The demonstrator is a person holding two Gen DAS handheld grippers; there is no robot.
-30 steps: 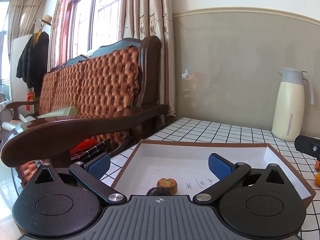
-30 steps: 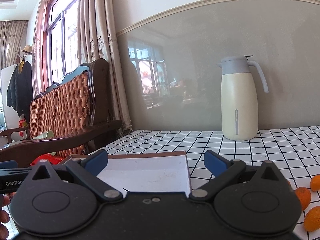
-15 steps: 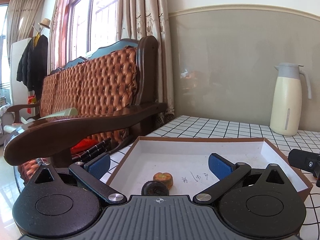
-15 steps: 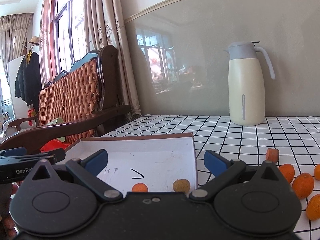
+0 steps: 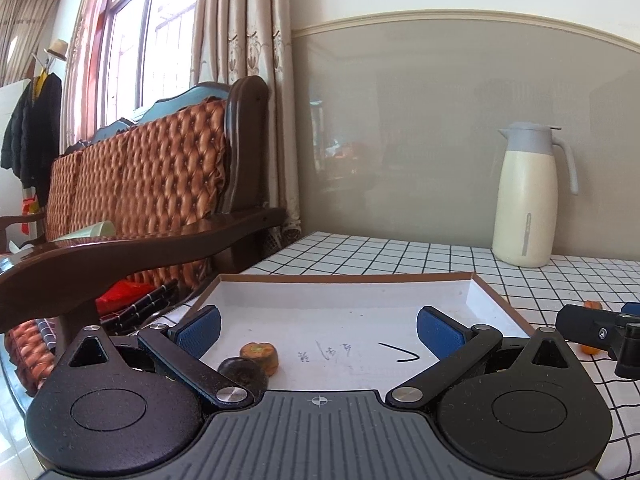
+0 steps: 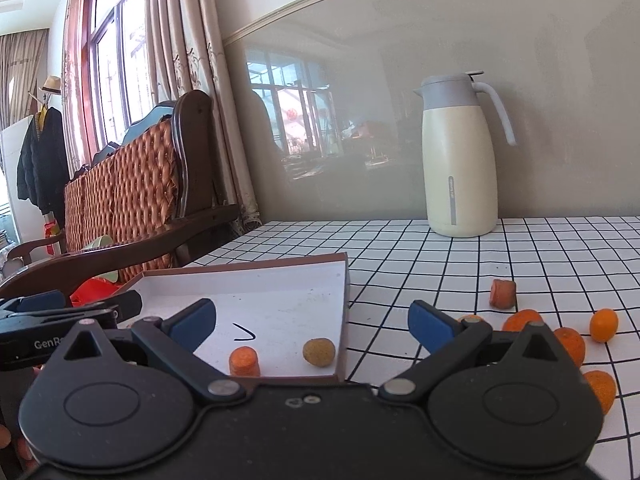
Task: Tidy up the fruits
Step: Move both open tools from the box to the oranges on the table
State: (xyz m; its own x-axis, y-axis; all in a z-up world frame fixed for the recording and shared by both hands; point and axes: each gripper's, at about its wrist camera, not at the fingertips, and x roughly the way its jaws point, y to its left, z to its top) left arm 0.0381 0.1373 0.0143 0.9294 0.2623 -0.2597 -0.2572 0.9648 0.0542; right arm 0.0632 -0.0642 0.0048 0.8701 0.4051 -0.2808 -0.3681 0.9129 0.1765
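A shallow white box with a brown rim (image 5: pixel 348 277) (image 6: pixel 280 262) lies on the checked tablecloth. In the left wrist view it holds an orange persimmon-like fruit (image 5: pixel 259 357) and a dark fruit (image 5: pixel 242 372) near its front left. In the right wrist view it holds a small orange piece (image 6: pixel 244 361) and a brownish round fruit (image 6: pixel 319 352). Several loose orange fruits (image 6: pixel 604 324) and a cut orange piece (image 6: pixel 503 293) lie on the cloth to the right. My left gripper (image 5: pixel 318 326) is open and empty over the box. My right gripper (image 6: pixel 312 320) is open and empty at the box's right edge.
A cream thermos jug (image 5: pixel 526 196) (image 6: pixel 460 156) stands at the back by the wall. A wooden sofa with a tufted orange back (image 5: pixel 152 184) stands to the left of the table. The table's left edge runs beside the box.
Both grippers have drawn back and tilted down. The box's inside, its fruits and the loose fruits on the cloth have come into view. Both stay open.
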